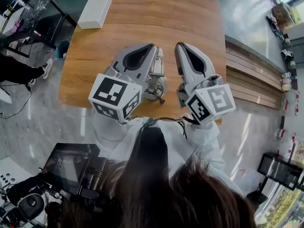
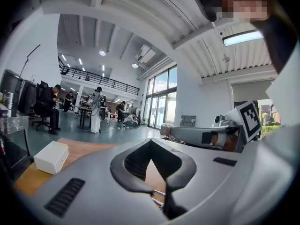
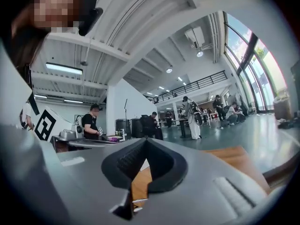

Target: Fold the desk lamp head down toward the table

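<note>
A small silver desk lamp (image 1: 156,77) stands on the wooden table (image 1: 190,18) near its front edge, its slim head lying low over its round base. Both grippers are held level above the table, one on each side of the lamp and apart from it. My left gripper (image 1: 152,46) is shut with nothing between its jaws; in its own view its tips (image 2: 150,143) meet over the wood. My right gripper (image 1: 179,45) is likewise shut and empty, with its tips (image 3: 145,142) together. A bit of the lamp's metal (image 2: 158,196) shows through the gap under the left jaws.
A white box (image 1: 95,11) lies at the table's far left corner. The table's right edge borders a wooden bench-like step (image 1: 251,75). A dark desk with clutter (image 1: 28,13) stands off to the left. Several people (image 2: 96,109) work in the hall beyond.
</note>
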Demonstrator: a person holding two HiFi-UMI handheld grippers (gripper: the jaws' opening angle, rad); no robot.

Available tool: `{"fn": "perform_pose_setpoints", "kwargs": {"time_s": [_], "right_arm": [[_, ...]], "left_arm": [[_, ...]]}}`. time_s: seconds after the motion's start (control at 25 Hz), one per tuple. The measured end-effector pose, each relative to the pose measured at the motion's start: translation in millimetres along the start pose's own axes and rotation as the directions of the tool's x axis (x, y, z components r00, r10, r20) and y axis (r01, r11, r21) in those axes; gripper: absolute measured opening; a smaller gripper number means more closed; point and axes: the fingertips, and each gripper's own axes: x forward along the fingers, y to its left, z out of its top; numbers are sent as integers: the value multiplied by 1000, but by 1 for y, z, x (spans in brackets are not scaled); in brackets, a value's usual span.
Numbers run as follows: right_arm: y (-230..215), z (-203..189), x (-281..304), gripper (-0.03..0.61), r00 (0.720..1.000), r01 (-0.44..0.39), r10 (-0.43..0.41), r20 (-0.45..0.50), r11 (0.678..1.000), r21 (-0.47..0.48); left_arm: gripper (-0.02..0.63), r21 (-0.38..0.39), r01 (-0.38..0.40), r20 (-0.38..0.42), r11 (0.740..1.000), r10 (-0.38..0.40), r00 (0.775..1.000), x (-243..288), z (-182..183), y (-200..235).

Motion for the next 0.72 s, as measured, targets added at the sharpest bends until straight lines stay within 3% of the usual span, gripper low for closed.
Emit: {"fn": "perform_pose_setpoints", "kwargs": {"time_s": [0.72], "right_arm": [[-1,-5,-2,0,999,-40,39,-31,999,-17]], "left_arm": [[2,18,0,-7,1000,0,1000,9,0,-14]]}}
